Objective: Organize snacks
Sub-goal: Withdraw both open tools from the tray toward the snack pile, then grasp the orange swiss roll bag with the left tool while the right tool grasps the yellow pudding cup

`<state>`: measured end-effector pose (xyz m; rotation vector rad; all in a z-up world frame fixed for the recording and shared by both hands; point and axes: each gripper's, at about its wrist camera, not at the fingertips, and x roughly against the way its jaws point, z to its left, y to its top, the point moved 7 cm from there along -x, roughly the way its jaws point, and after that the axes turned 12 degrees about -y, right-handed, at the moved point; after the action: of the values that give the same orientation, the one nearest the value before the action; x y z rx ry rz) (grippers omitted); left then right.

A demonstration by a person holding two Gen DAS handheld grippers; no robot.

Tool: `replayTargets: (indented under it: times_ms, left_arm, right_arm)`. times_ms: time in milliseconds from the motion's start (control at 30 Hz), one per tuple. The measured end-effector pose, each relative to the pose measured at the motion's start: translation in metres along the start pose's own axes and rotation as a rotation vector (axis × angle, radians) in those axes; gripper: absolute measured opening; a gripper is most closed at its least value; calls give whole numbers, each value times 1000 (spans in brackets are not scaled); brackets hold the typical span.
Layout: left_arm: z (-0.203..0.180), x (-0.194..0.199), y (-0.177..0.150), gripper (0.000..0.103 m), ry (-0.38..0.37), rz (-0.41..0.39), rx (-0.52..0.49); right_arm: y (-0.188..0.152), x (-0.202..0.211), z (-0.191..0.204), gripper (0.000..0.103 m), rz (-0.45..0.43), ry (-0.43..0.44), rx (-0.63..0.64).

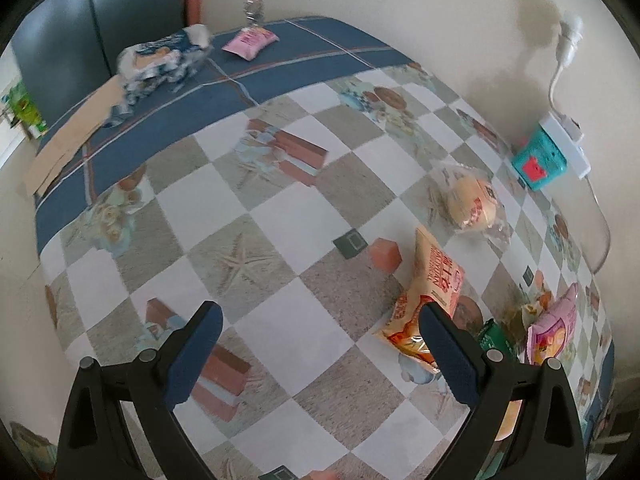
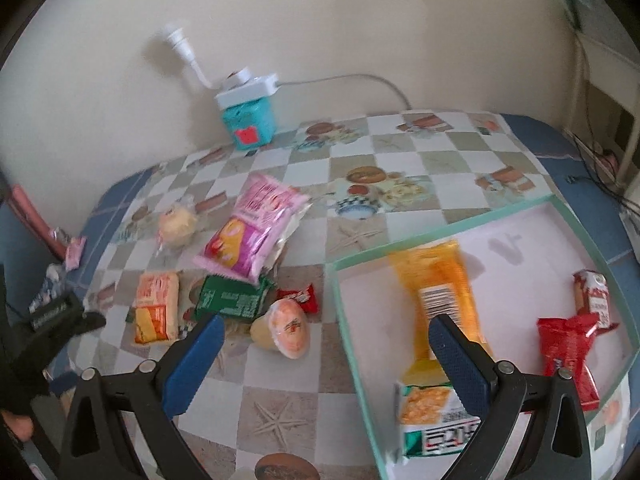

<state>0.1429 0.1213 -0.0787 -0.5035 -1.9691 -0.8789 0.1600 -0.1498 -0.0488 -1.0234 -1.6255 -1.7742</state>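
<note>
green-rimmed tray (image 2: 352, 258) at table edge, snacks inside, bare checked cloth (image 1: 256, 184) leftward

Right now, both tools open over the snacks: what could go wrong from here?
1. The jelly cup lies tipped on its side beside the box; a nudge could roll it.
2. The pink bag overlaps the green packet; gripping one may drag the other.
3. The orange packet already fills the middle of the box, so the next drop may land on it.
</note>
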Motion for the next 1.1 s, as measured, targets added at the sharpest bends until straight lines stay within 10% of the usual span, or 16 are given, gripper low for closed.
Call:
replayTargets:
  times_ms: [600,1100]
  left_arm:
    - [-65,-71,-19,98,13,190,-362]
    - [-56,-85,-15,94,71,193,-391]
  right_arm:
    - [-21,-35,59,82,52,14,202]
    - [-30,-57,67,65,96,-9,235]
